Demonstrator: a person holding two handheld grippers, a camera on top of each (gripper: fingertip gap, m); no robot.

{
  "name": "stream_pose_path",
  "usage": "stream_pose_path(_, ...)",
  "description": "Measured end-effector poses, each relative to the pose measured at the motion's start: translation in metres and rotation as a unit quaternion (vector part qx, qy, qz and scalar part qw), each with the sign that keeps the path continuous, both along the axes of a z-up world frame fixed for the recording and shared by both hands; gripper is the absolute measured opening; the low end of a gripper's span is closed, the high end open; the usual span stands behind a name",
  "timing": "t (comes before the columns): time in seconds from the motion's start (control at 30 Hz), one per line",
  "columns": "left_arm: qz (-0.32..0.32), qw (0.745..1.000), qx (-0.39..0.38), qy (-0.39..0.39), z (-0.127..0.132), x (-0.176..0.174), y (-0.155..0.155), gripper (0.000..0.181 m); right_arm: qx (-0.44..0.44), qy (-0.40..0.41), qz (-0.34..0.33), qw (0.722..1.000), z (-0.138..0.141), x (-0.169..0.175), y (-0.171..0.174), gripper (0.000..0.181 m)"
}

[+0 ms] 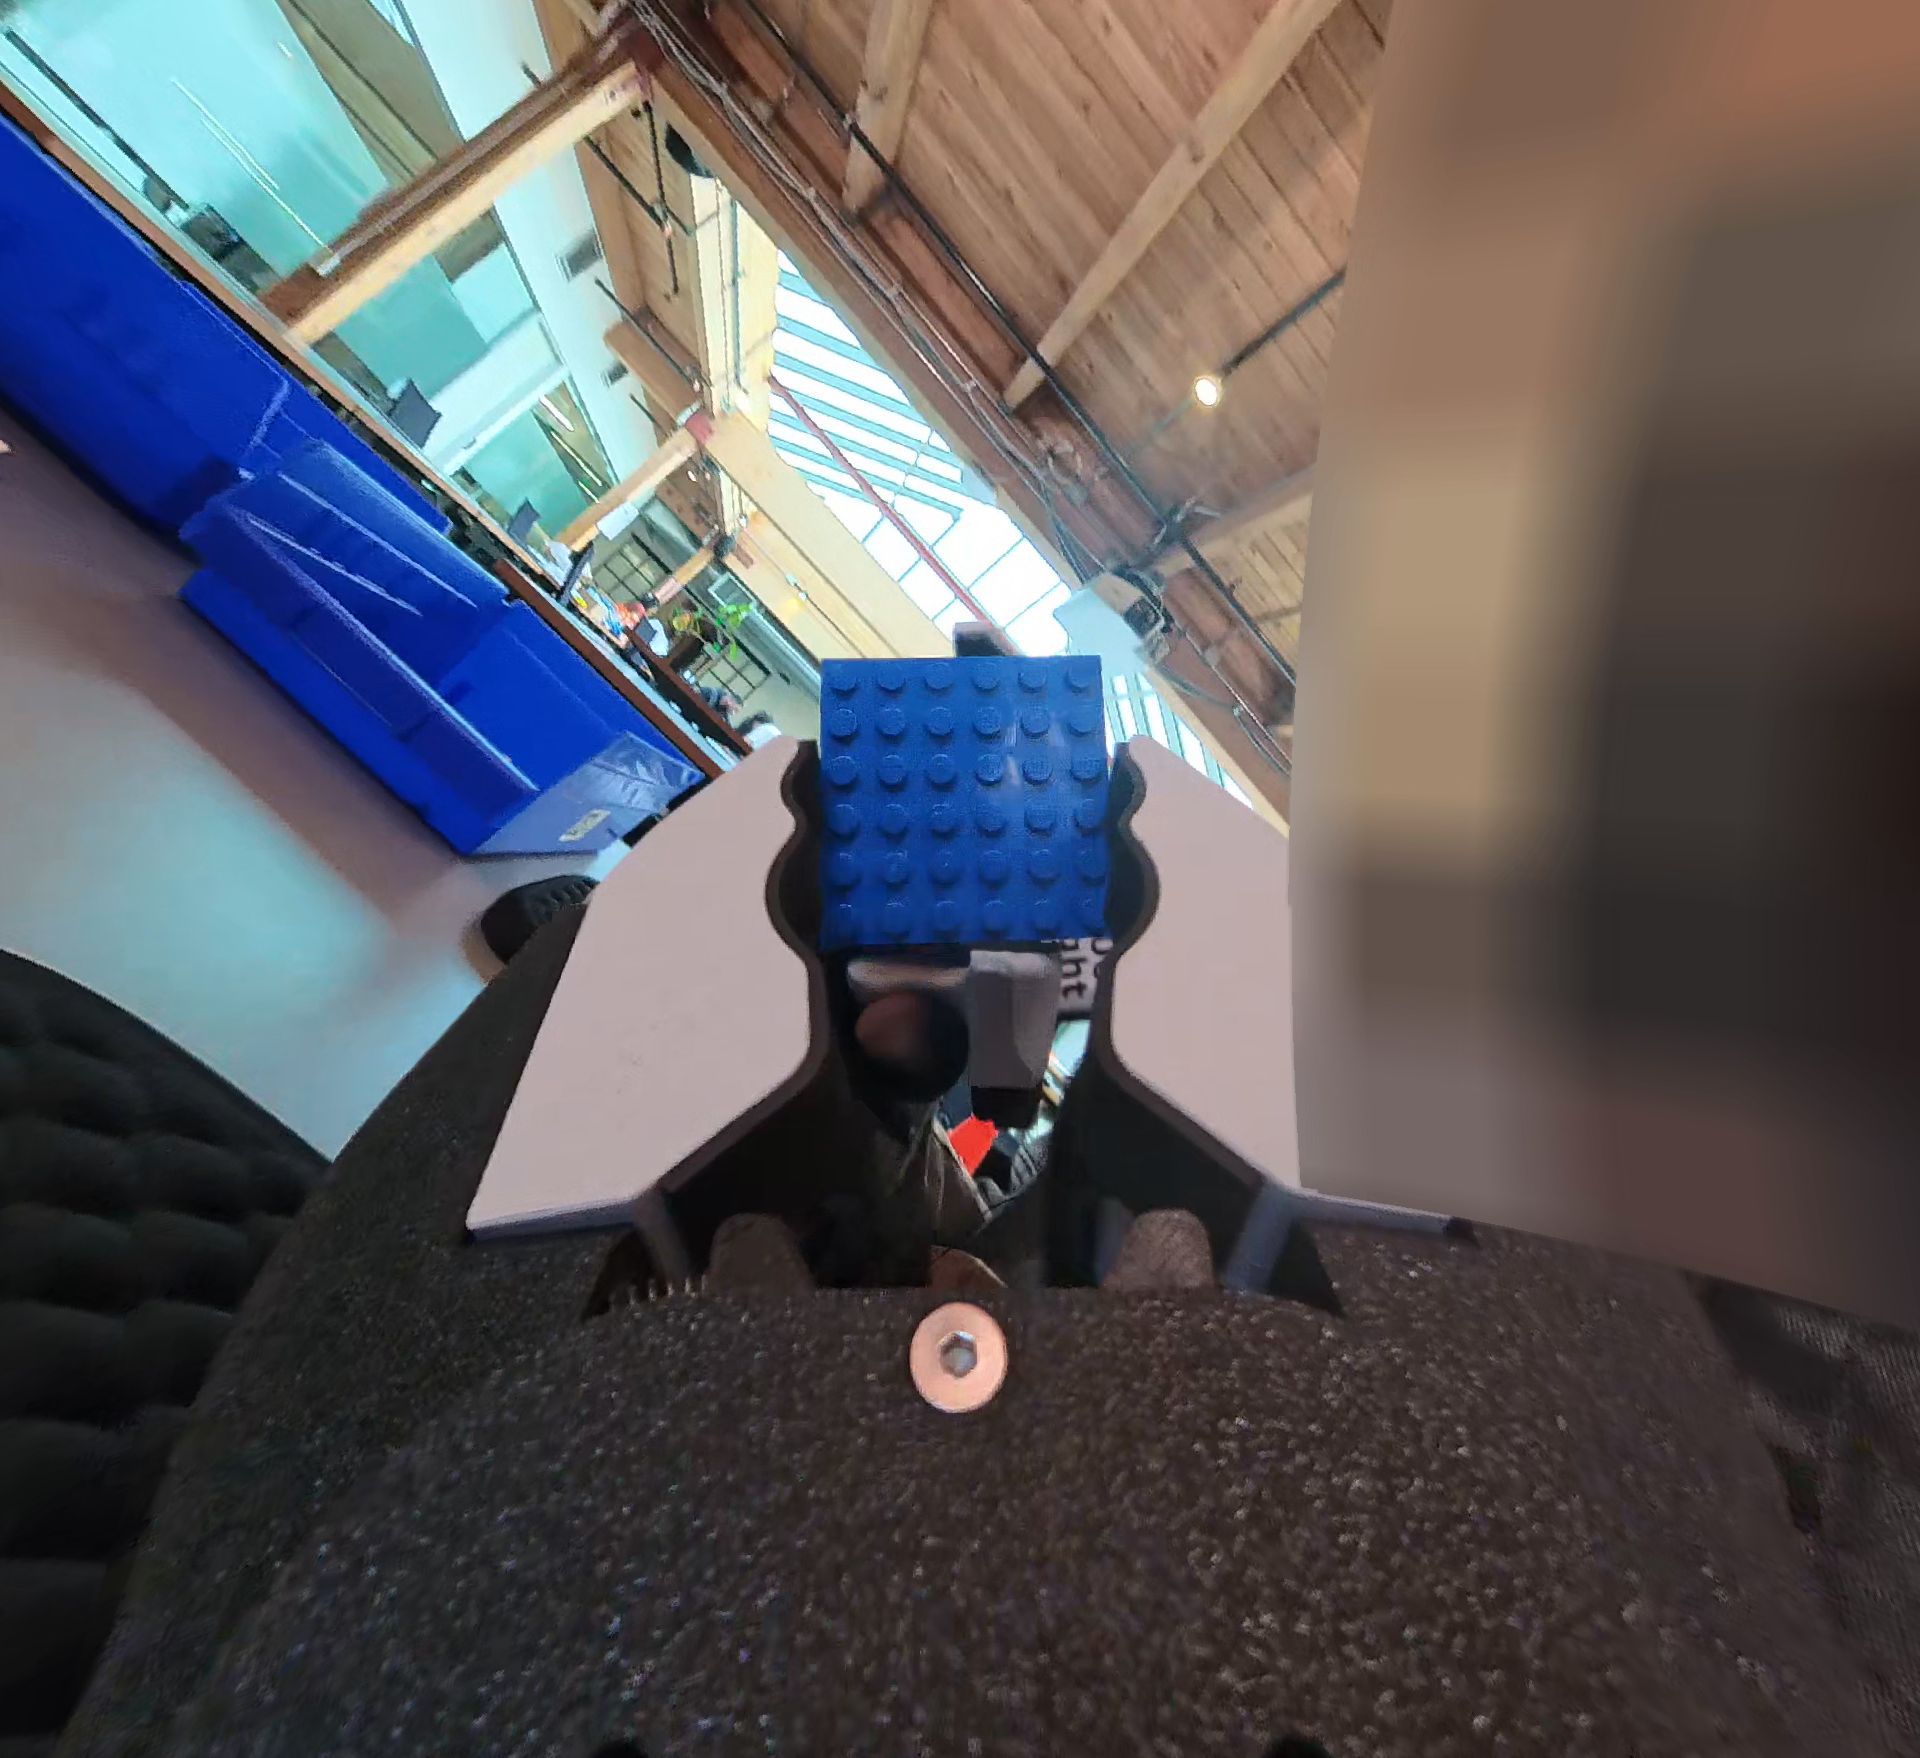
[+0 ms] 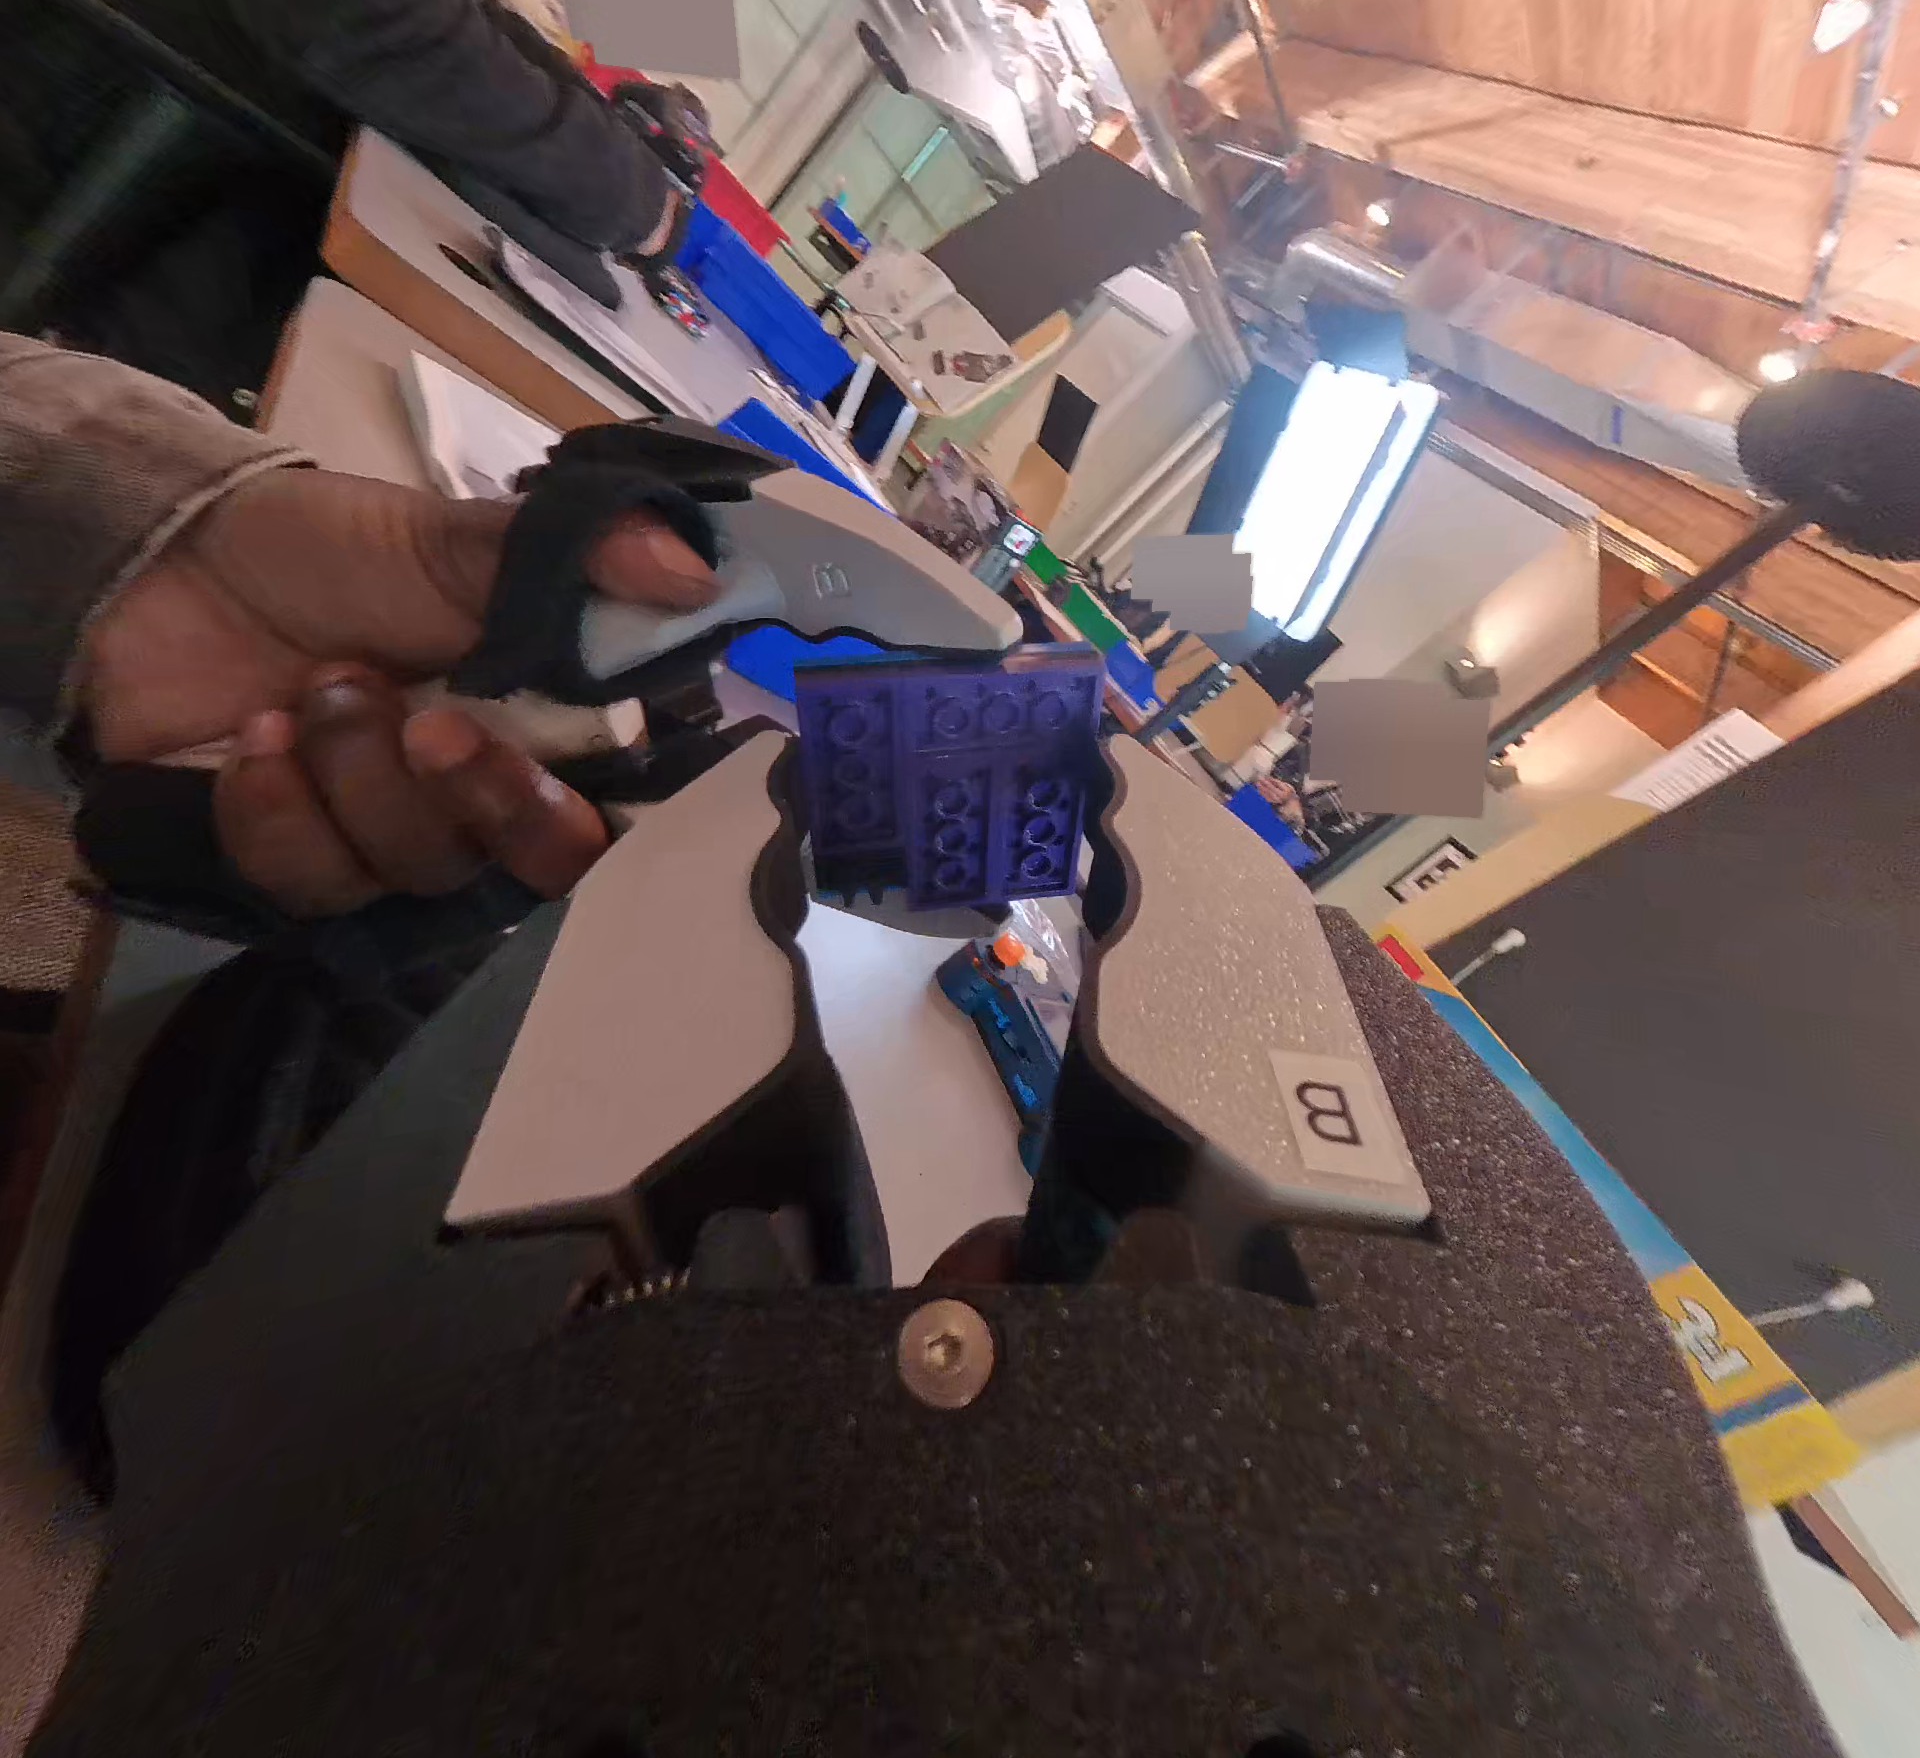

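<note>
Blue studded plate (image 1: 961, 799), raised off the table, gripped edgewise by both left gripper (image 1: 961, 773) and right gripper (image 2: 940, 804).

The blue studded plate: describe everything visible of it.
The blue studded plate is a square, thin piece of glossy plastic with even rows of round studs. In the right wrist view its underside shows smaller blue bricks stuck on. It is held up in the air, and both the left gripper and the right gripper clamp its edges.
</note>
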State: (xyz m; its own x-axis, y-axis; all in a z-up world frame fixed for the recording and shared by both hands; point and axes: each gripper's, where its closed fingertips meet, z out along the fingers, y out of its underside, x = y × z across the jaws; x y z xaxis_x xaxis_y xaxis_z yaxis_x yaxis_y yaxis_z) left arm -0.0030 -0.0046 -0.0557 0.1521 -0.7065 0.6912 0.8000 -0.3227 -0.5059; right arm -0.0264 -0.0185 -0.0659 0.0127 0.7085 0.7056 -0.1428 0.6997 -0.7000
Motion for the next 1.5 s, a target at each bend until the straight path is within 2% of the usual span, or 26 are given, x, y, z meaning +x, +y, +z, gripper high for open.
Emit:
stream_pose_path(0.03,0.010,1.000,-0.002,-0.001,-0.001,-0.002,0.001,0.052,-0.001,0.003,-0.014,1.000,-0.001,-0.002,0.001,0.052)
stream_pose_path(0.2,0.046,0.999,-0.004,-0.012,-0.001,-0.012,0.006,0.055,-0.004,0.021,-0.070,0.997,-0.002,-0.009,0.007,0.052)
stream_pose_path(0.3,0.072,0.997,-0.014,-0.028,-0.005,-0.021,0.010,0.051,-0.015,0.010,-0.091,0.996,-0.007,-0.017,0.011,0.051)
stream_pose_path(0.33,0.086,0.996,-0.021,-0.031,-0.008,-0.024,0.011,0.055,-0.020,0.002,-0.097,0.995,-0.010,-0.019,0.013,0.052)
stream_pose_path(0.4,0.120,0.992,-0.034,-0.027,-0.015,-0.034,0.015,0.048,-0.031,-0.014,-0.117,0.993,-0.018,-0.024,0.018,0.052)
stream_pose_path(0.43,0.195,0.977,-0.018,-0.089,-0.008,-0.069,0.009,0.000,-0.017,-0.025,-0.158,0.987,-0.025,-0.023,0.030,0.052)
stream_pose_path(0.47,0.272,0.955,-0.023,-0.116,-0.014,-0.113,0.002,0.000,0.002,-0.012,-0.168,0.986,-0.026,-0.016,0.034,0.051)
stream_pose_path(0.5,0.287,0.957,-0.033,-0.034,-0.024,-0.122,0.002,0.000,-0.040,-0.017,-0.151,0.988,-0.029,-0.013,0.034,0.052)
stream_pose_path(0.53,0.253,0.963,-0.059,0.068,-0.038,-0.104,0.009,0.000,-0.100,-0.028,-0.118,0.988,-0.034,-0.014,0.030,0.052)
stream_pose_path(0.6,0.137,0.978,-0.073,0.139,-0.045,-0.055,0.012,0.011,-0.143,-0.037,-0.100,0.984,-0.041,-0.017,0.035,0.052)
stream_pose_path(0.63,0.129,0.975,-0.069,0.168,-0.045,-0.045,0.013,0.023,-0.155,-0.048,-0.088,0.983,-0.043,-0.019,0.038,0.052)
stream_pose_path(0.7,0.119,0.969,-0.071,0.205,-0.043,-0.040,0.016,0.069,-0.159,-0.045,-0.055,0.985,-0.040,-0.016,0.038,0.052)
stream_pose_path(0.73,0.084,0.973,-0.070,0.204,-0.041,-0.035,0.014,0.075,-0.164,-0.053,-0.020,0.985,-0.041,-0.015,0.032,0.052)
stream_pose_path(0.77,0.044,0.979,-0.059,0.190,-0.037,-0.029,0.010,0.071,-0.173,-0.046,0.006,0.984,-0.038,-0.013,0.027,0.053)
stream_pose_path(0.87,-0.076,0.985,-0.059,0.143,-0.035,-0.009,-0.002,0.074,-0.163,-0.052,0.117,0.978,-0.035,-0.007,-0.003,0.052)
stream_pose_path(0.9,-0.106,0.981,-0.067,0.147,-0.040,-0.001,-0.005,0.074,-0.147,-0.059,0.129,0.979,-0.036,-0.006,-0.009,0.052)
stream_pose_path(0.97,-0.122,0.976,-0.062,0.169,-0.046,0.009,-0.011,0.066,-0.107,-0.081,0.130,0.982,-0.042,-0.007,-0.012,0.052)
stream_pose_path(1.03,-0.099,0.972,-0.063,0.204,-0.054,0.007,-0.011,0.068,-0.074,-0.104,0.125,0.984,-0.048,-0.007,-0.012,0.052)
stream_pose_path(1.13,0.023,0.957,-0.073,0.280,-0.064,-0.024,-0.003,0.076,-0.061,-0.199,0.051,0.977,-0.072,-0.010,0.011,0.052)
stream_pose_path(1.2,0.099,0.931,-0.076,0.344,-0.072,-0.045,-0.002,0.075,-0.069,-0.299,-0.010,0.952,-0.097,-0.010,0.029,0.052)
stream_pose_path(1.27,0.148,0.904,-0.080,0.392,-0.078,-0.058,-0.002,0.067,-0.092,-0.380,-0.040,0.919,-0.119,-0.009,0.037,0.052)
stream_pose_path(1.33,0.174,0.886,-0.087,0.422,-0.081,-0.064,-0.003,0.061,-0.125,-0.371,-0.036,0.919,-0.120,-0.015,0.038,0.066)
stream_pose_path(1.37,0.184,0.875,-0.085,0.439,-0.082,-0.066,-0.003,0.064,-0.144,-0.358,-0.028,0.922,-0.117,-0.017,0.038,0.068)
stream_pose_path(1.4,0.198,0.863,-0.079,0.458,-0.081,-0.067,-0.003,0.074,-0.169,-0.340,-0.020,0.925,-0.113,-0.018,0.038,0.074)
stream_pose_path(1.5,0.263,0.802,-0.041,0.535,-0.078,-0.074,0.003,0.125,-0.247,-0.248,0.015,0.937,-0.090,-0.017,0.043,0.099)
